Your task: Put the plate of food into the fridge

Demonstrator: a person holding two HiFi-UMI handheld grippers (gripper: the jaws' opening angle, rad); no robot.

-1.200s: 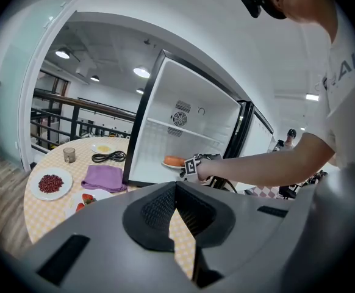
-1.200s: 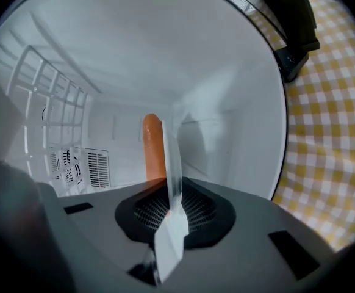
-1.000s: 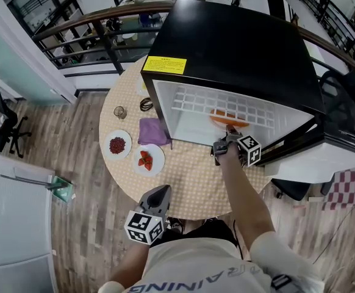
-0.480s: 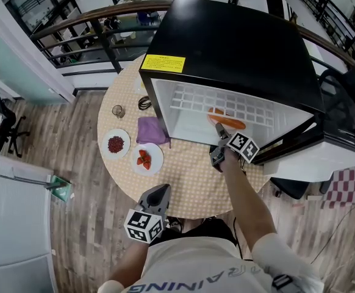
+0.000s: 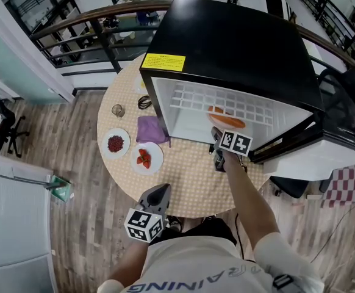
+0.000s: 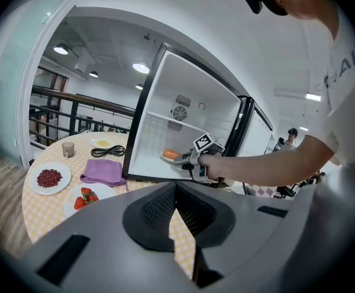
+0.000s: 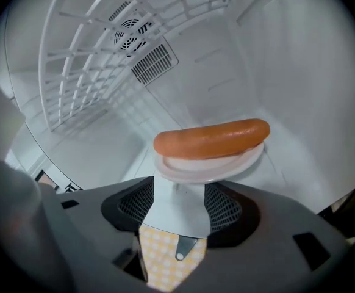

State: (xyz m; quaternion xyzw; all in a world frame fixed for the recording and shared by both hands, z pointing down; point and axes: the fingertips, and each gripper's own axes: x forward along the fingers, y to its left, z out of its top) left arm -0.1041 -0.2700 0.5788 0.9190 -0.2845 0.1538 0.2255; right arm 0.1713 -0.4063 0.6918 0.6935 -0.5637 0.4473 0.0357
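Observation:
A white plate with an orange sausage rests on the floor of the open black fridge, under its wire shelf. My right gripper is at the fridge's front edge, just short of the plate. Its jaws are opening and nothing is between the pads; the plate's near rim lies just beyond them. The left gripper view shows the same plate ahead of the right gripper. My left gripper hangs shut and empty near the table's front edge.
On the round checked table, left of the fridge, are a plate of strawberries, a plate of red beans, a purple cloth, a small glass and a black cable. The fridge door swings open on the right.
My right gripper's jaws have come apart and let go of the plate, then drawn back a little toward the fridge's front. The plate stays inside. The left gripper has not moved.

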